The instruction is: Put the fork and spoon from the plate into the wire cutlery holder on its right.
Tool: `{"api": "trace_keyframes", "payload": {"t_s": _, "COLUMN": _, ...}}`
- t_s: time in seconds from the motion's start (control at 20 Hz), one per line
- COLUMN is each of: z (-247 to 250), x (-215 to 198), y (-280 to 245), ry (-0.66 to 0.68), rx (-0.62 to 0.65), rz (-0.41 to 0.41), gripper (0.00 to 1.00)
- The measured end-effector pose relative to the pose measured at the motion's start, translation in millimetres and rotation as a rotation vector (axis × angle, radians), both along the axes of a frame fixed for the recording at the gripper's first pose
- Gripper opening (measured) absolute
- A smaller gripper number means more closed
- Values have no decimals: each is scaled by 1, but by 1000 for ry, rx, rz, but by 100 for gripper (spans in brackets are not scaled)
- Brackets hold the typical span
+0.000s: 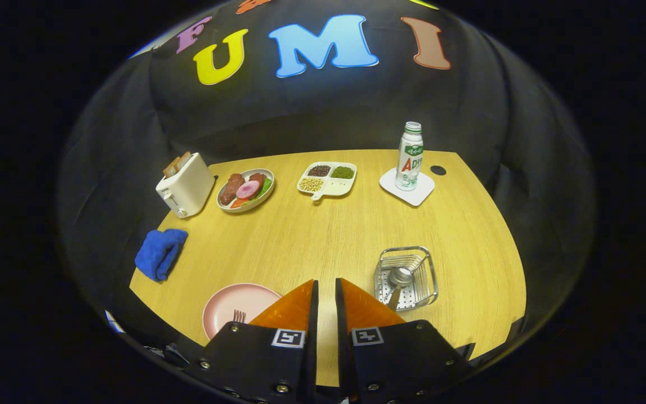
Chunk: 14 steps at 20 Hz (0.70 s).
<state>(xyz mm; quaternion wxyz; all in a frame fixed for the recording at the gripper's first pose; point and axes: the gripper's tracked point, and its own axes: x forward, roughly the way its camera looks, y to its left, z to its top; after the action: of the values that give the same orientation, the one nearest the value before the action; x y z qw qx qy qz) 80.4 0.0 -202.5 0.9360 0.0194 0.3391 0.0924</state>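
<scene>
A pink plate (233, 306) lies on the wooden table just left of my fingers, partly hidden behind the left one. The fork (239, 316) rests on it, only its tines showing. To the right of my fingers stands the wire cutlery holder (407, 276), with the spoon (398, 280) inside it, bowl up and handle leaning over the near rim. My gripper (326, 283) is raised above the table between plate and holder. Its fingers stand nearly together with a narrow gap and nothing between them.
At the back of the table stand a white toaster (185, 185), a plate of food (246, 189), a divided dish of beans (327, 179) and a bottle (410, 157) on a white coaster. A blue cloth (159, 253) lies at the left edge.
</scene>
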Motion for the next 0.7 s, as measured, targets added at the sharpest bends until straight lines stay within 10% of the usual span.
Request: {"api": "trace_keyframes", "payload": {"t_s": 0.7, "z": -60, "x": -43, "y": 107, "ry": 167, "rx": 41, "rz": 171, "gripper": 16}}
